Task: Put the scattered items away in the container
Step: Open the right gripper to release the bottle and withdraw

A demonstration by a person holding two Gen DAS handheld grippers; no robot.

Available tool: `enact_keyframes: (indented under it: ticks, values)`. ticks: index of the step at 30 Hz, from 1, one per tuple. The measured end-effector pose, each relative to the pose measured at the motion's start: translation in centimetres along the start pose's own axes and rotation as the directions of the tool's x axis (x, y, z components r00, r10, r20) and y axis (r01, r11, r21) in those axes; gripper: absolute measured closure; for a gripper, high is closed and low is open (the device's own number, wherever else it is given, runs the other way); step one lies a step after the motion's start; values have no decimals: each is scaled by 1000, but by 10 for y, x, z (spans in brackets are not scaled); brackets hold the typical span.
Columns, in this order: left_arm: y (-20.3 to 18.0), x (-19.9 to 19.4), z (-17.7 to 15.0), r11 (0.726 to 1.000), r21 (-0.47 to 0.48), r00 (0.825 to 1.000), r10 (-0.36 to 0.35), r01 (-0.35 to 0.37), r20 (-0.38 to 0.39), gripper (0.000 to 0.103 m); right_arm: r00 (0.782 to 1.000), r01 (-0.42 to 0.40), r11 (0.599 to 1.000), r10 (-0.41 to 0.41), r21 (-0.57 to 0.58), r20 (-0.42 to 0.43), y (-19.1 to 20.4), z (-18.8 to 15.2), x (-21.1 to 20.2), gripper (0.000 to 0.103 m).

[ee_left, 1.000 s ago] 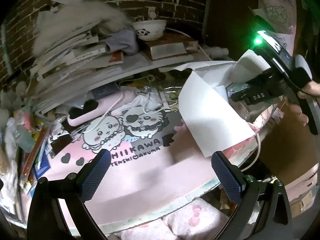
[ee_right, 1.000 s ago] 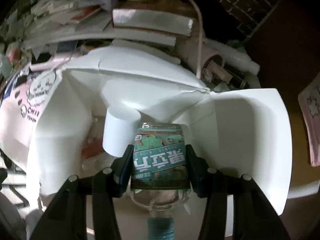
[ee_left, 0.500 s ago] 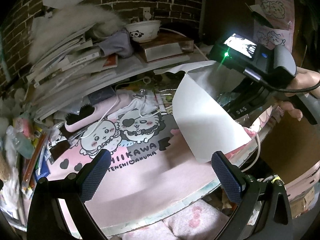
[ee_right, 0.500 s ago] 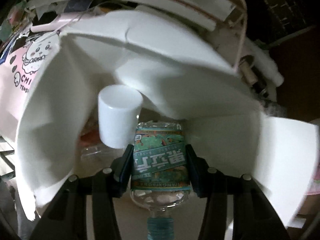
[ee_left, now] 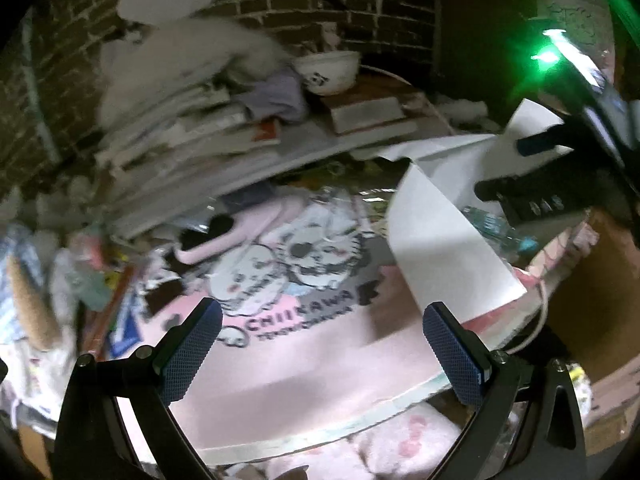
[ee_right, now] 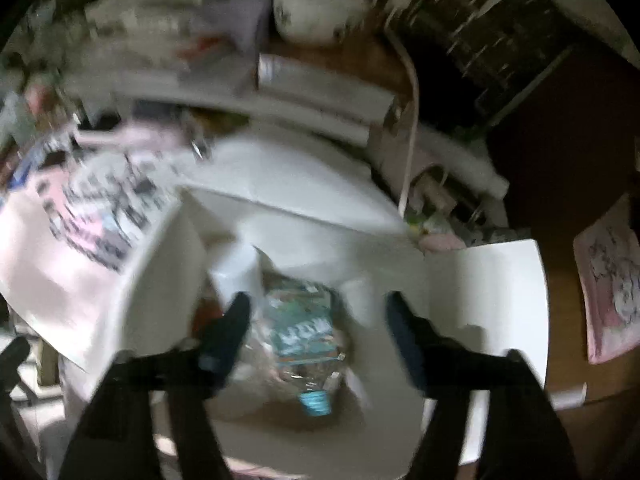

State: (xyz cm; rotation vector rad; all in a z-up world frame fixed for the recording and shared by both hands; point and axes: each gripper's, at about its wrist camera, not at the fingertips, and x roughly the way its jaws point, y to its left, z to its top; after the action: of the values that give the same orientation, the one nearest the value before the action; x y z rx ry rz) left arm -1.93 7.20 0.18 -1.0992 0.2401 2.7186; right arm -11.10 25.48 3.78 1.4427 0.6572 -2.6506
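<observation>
A clear plastic bottle (ee_right: 304, 332) with a green label and blue cap lies inside the white cardboard box (ee_right: 480, 280), next to a white cup (ee_right: 236, 276). My right gripper (ee_right: 320, 332) is open above the box, with the bottle lying loose below its jaws. In the left wrist view the box (ee_left: 436, 248) stands at the right of the pink desk mat (ee_left: 304, 352) and the bottle (ee_left: 496, 228) shows inside it. My left gripper (ee_left: 324, 348) is open and empty over the mat. The right gripper's body (ee_left: 560, 184) hangs over the box.
A pink brush (ee_left: 224, 236) lies on the mat's far left. Stacked books and papers (ee_left: 192, 140), a white bowl (ee_left: 328, 70) and a brick wall fill the back. Pens and clutter (ee_left: 100, 292) crowd the left edge.
My right gripper has opened and let go of the bottle, which now lies in the box. The right gripper has pulled up and back. The left gripper has shifted only slightly.
</observation>
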Motion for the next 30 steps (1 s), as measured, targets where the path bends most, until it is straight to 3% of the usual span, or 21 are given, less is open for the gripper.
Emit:
enact_keyframes:
  ticks: [6,7,10,15,17,25,30]
  values:
    - [8,-15,3,998,-28,998,57,-57,14,3,992,-41,997,33,63,124,30,-14,-29,17]
    - [10,-18,3,997,-34,998,63,-63,15,3,990,-32,996,20,81,142,33,-17,-32,13]
    - [14,-25,2,996,-52,996,81,-79,25,3,980,19,990,-46,139,192,43,-30,-38,12]
    - [18,-39,3,993,-74,995,97,-93,40,3,972,52,982,-91,180,215,58,-42,-43,12]
    - [18,-43,3,991,-76,992,113,-109,48,3,971,30,979,-77,201,228,64,-45,-46,0]
    - [29,-53,-1,981,-120,985,163,-155,54,3,953,-29,958,-61,287,297,77,-51,-64,0]
    - [33,-56,-2,978,-131,983,172,-163,59,3,951,-10,956,-81,292,297,82,-52,-66,0]
